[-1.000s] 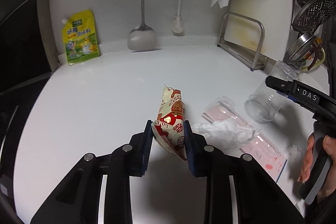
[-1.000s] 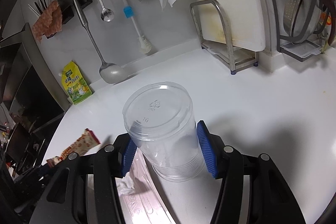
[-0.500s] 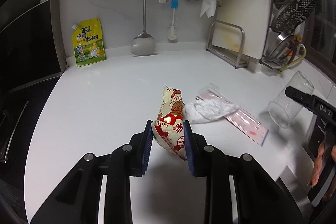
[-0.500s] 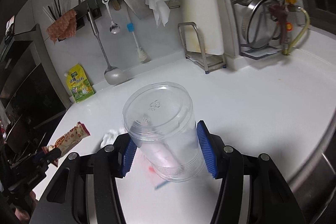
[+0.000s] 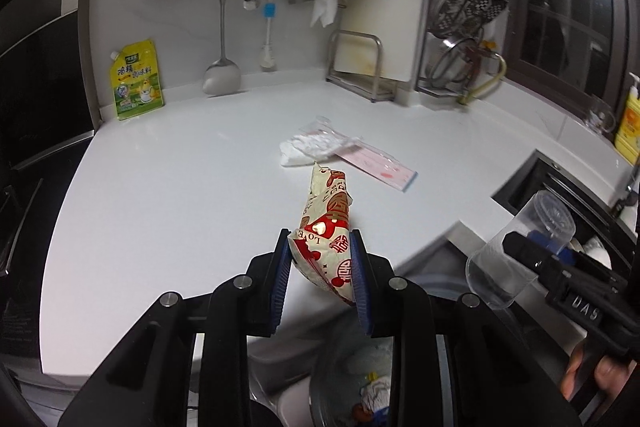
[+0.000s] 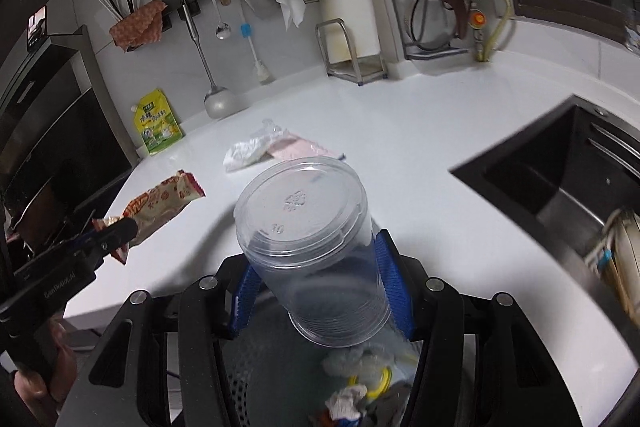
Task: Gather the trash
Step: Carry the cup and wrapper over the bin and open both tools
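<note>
1. The bin (image 6: 280,379) below the counter's front edge is largely hidden behind the gripper bodies; only a perforated wall and some crumpled scraps inside can be made out.
2. The left gripper (image 5: 320,267) is clamped on a snack wrapper (image 5: 328,227), held up past the counter's (image 5: 180,187) front edge, above the bin.
3. "LOVE" can be read upside down on the wrapper; its other red characters are not legible.
4. The right gripper (image 6: 316,291) is closed around a clear plastic cup (image 6: 308,247), held over the bin; "10" is moulded into its base.
5. A crumpled tissue (image 5: 304,151) and a flat plastic sleeve (image 5: 376,167) are left near the counter's middle.
6. "DAS" is seen on the right gripper's body; the yellow pouch (image 5: 136,83) at the back left corner carries characters too small to read.
</note>
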